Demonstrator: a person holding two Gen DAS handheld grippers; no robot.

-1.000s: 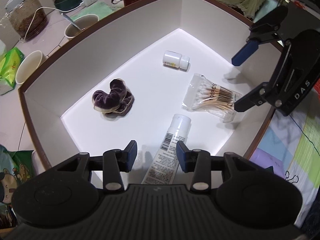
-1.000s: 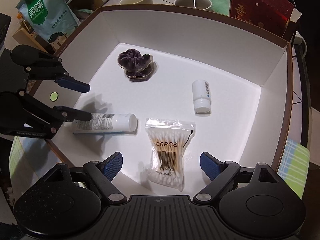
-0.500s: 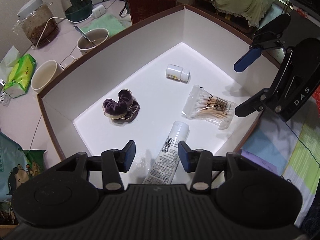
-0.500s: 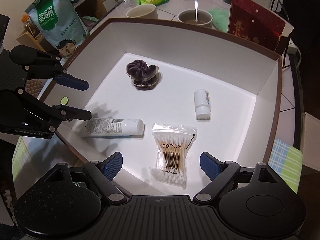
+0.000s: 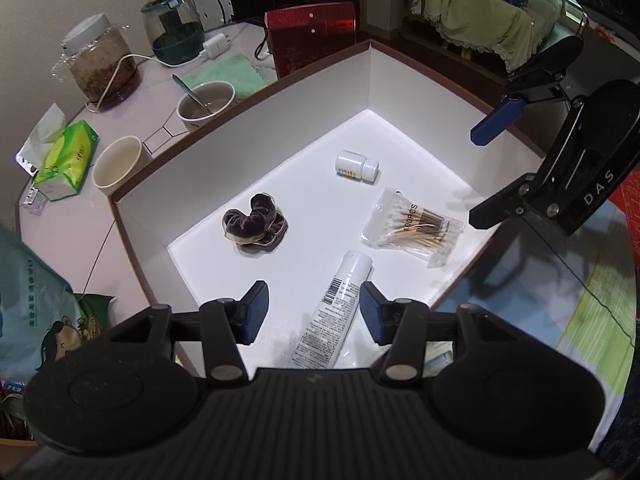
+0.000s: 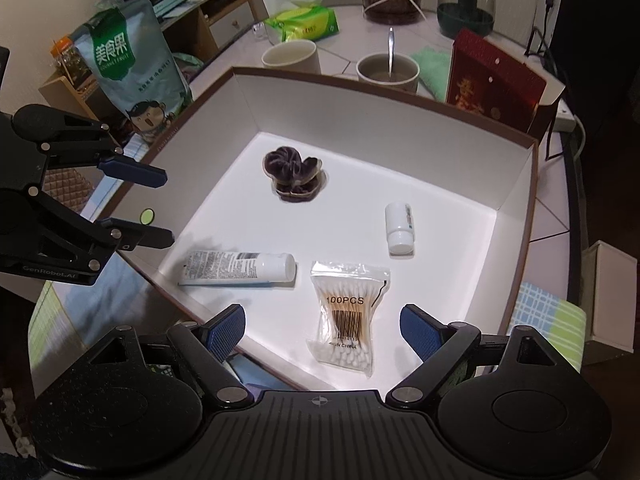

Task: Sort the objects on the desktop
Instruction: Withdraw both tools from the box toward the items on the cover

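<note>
Four items in the box, both grippers empty above it

The tube (image 6: 238,268), cotton swab bag (image 6: 348,316), pill bottle (image 6: 399,229) and scrunchie (image 6: 293,174) lie apart inside the white box (image 6: 400,128); the left gripper (image 5: 313,312) and right gripper (image 6: 322,330) hover with jaws apart, probably clear after placing.

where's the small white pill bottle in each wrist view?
Left wrist: pill bottle lies upper centre, beyond the cotton swab bag.
Right wrist: pill bottle lies right of centre, above the swab bag.
Shared landmark: purple scrunchie in the white box.
</note>
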